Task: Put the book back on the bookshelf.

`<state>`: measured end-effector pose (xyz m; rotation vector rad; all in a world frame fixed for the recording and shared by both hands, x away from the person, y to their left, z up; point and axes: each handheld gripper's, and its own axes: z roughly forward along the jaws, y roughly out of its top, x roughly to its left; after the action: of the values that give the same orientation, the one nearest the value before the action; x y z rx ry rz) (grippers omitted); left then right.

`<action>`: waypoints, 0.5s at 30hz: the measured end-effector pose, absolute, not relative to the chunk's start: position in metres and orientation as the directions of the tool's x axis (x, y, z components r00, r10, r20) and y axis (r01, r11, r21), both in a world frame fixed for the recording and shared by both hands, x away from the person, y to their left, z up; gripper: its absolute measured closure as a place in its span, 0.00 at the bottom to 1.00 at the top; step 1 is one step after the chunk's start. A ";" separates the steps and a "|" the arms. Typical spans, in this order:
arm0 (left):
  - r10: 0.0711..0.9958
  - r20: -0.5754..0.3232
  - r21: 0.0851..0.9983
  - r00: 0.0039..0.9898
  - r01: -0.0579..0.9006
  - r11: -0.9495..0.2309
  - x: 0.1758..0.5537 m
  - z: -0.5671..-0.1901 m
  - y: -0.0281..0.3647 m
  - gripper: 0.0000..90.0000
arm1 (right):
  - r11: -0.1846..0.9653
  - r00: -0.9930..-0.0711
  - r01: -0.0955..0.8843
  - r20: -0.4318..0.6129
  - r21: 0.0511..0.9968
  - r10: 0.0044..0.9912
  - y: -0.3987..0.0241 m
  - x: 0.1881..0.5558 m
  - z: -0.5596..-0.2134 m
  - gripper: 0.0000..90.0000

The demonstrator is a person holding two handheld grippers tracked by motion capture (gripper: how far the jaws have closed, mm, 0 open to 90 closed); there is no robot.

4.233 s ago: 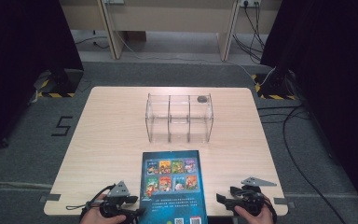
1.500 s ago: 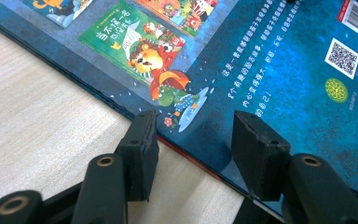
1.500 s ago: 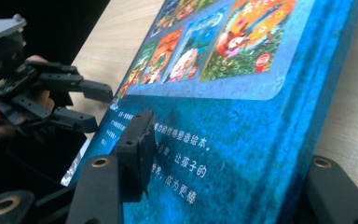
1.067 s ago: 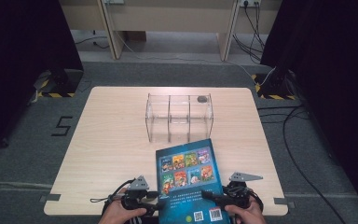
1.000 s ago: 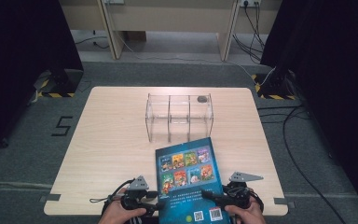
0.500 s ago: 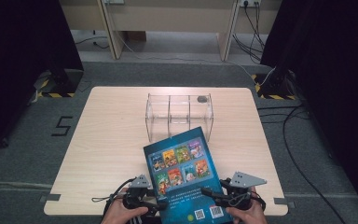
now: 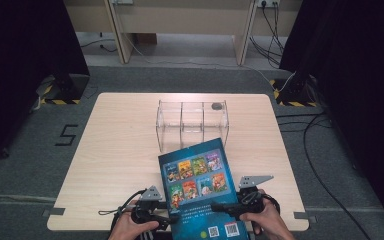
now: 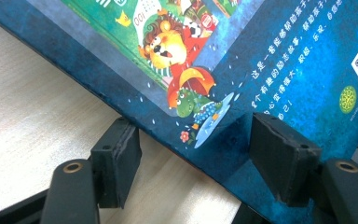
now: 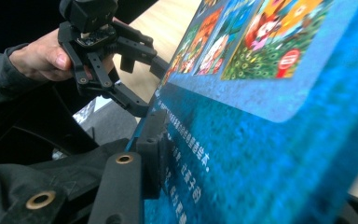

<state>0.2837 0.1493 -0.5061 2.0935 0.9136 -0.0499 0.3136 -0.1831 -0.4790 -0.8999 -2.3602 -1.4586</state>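
Blue book [image 7: 202, 192] at near edge of table [image 7: 120, 150], tilted, far corner just short of the clear three-compartment box [image 7: 192, 120] at centre. Small dark object [image 7: 216, 106] in box's far-right corner. Left gripper [image 7: 167, 219] at book's left edge, right gripper [image 7: 217, 206] on its right part, near end.

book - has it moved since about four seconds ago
Yes. The book then lay square with a gap before the clear organizer; now its far edge has turned right and reaches the organizer's front right corner.
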 end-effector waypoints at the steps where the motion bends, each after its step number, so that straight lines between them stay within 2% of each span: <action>1: 0.590 -0.335 0.679 0.735 0.623 -0.390 0.284 -0.506 0.149 0.37 | 0.324 -0.789 0.599 0.474 0.732 0.390 -0.181 0.314 -0.479 0.59; 2: 0.591 -0.334 0.679 0.735 0.622 -0.390 0.284 -0.506 0.149 0.37 | 0.352 -0.800 0.587 0.454 0.729 0.392 -0.180 0.315 -0.479 0.55; 3: 0.592 -0.333 0.678 0.734 0.622 -0.392 0.284 -0.506 0.149 0.37 | 0.363 -0.800 0.588 0.453 0.723 0.394 -0.178 0.315 -0.480 0.55; 5: 0.591 -0.333 0.678 0.735 0.622 -0.391 0.284 -0.506 0.150 0.38 | 0.336 -0.789 0.602 0.473 0.724 0.393 -0.178 0.316 -0.482 0.61; 8: 0.586 -0.328 0.687 0.740 0.614 -0.390 0.283 -0.504 0.150 0.39 | 0.260 -0.771 0.624 0.526 0.737 0.360 -0.182 0.315 -0.481 0.77; 15: 0.580 -0.336 0.747 0.742 0.585 -0.317 0.281 -0.498 0.157 0.46 | 0.203 -0.816 0.549 0.468 0.811 0.339 -0.187 0.308 -0.475 0.82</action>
<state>0.2813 0.1566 -0.4978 1.9959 0.8828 -0.0066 0.3083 -0.1872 -0.4746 -0.8553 -2.2851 -1.6660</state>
